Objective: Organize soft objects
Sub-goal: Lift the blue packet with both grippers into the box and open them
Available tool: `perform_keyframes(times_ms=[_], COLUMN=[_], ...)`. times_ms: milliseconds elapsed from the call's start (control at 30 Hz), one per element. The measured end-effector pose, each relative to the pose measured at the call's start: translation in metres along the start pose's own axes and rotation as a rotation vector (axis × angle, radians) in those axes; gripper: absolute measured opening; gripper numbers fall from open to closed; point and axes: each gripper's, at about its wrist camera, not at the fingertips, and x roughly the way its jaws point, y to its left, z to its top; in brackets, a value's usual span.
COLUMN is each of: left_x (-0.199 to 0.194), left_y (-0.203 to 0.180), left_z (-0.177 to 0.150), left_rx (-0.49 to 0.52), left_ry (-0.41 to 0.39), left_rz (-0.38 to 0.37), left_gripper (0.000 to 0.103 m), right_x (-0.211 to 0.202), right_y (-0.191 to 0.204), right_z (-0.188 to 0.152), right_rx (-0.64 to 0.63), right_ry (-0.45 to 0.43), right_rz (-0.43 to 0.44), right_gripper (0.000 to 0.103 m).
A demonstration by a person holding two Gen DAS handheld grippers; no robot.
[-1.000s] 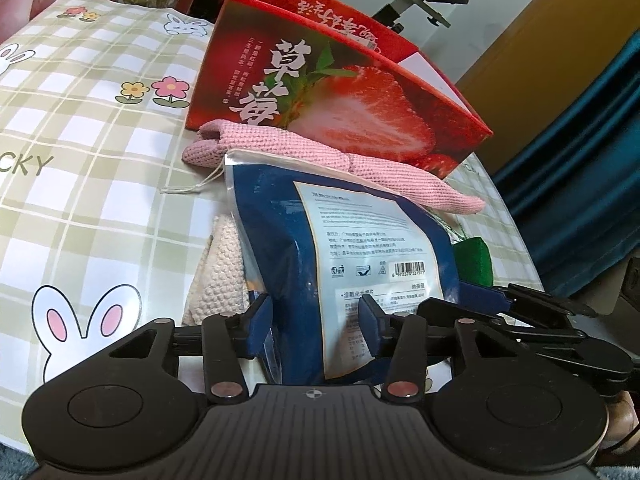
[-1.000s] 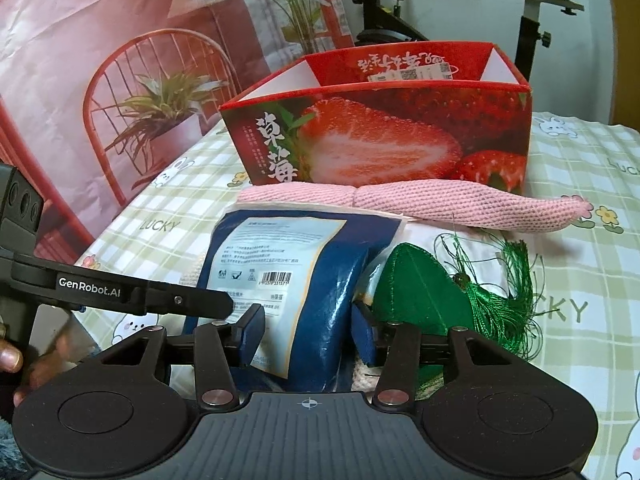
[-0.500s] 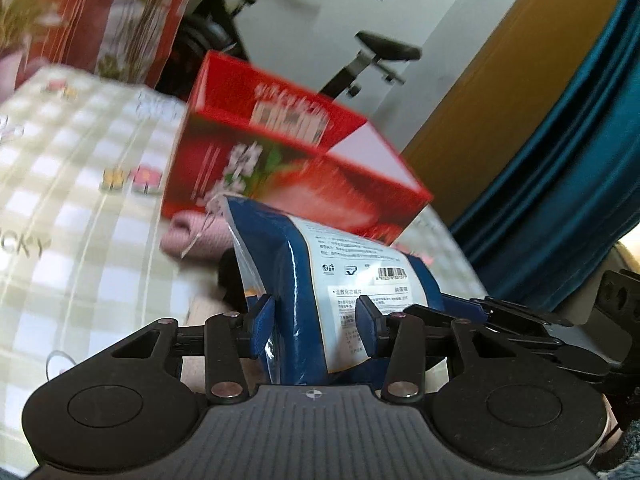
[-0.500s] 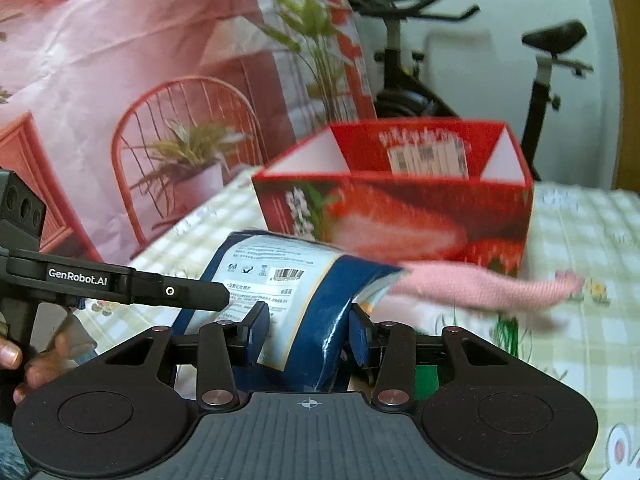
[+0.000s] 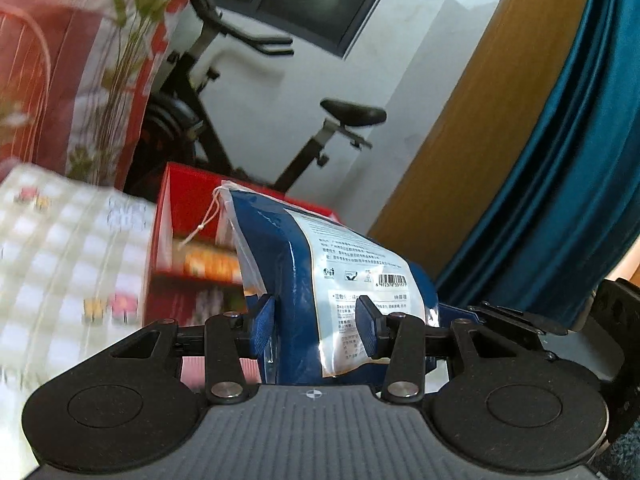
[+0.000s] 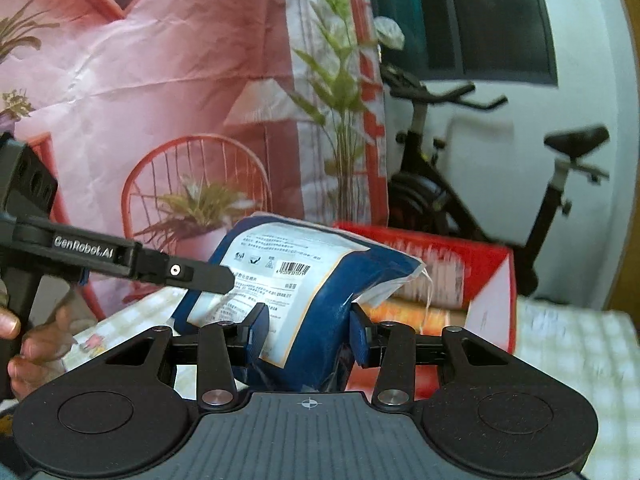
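Blue soft pack (image 5: 288, 280), white label, white drawstring.

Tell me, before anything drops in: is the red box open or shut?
Open: the red box has no lid, and its inner wall and contents show.

I have the packet (image 5: 320, 264) up off the table (image 5: 60, 248), pinched between my left gripper (image 5: 316, 328) and right gripper (image 6: 306, 330), one at each end; the open box (image 6: 472, 264) stands on the table behind it, the exercise bike (image 6: 460, 184) beyond that
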Motion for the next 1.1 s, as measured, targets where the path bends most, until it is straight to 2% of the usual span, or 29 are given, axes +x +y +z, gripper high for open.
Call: perform_keyframes(times_ms=[233, 400, 533, 767, 1100], left_x=[0.048, 0.086, 0.110, 0.139, 0.155], left_y=[0.014, 0.027, 0.039, 0.051, 0.057], left_z=[0.047, 0.067, 0.069, 0.064, 0.054], left_rx=[0.000, 0.010, 0.004, 0.033, 0.056], left_ry=[-0.051, -0.018, 0.023, 0.117, 0.201], left_rz=[0.016, 0.063, 0.105, 0.190, 0.212], left_gripper=[0.046, 0.046, 0.046, 0.046, 0.047], right_x=[0.057, 0.108, 0.142, 0.185, 0.206], right_y=[-0.043, -0.071, -0.088, -0.093, -0.097], right_z=[0.042, 0.049, 0.041, 0.025, 0.005], right_rx=[-0.011, 0.040, 0.085, 0.122, 0.168], right_ry=[0.000, 0.030, 0.087, 0.200, 0.317], right_rz=[-0.041, -0.057, -0.063, -0.084, -0.129], right_gripper=[0.040, 0.040, 0.040, 0.040, 0.042])
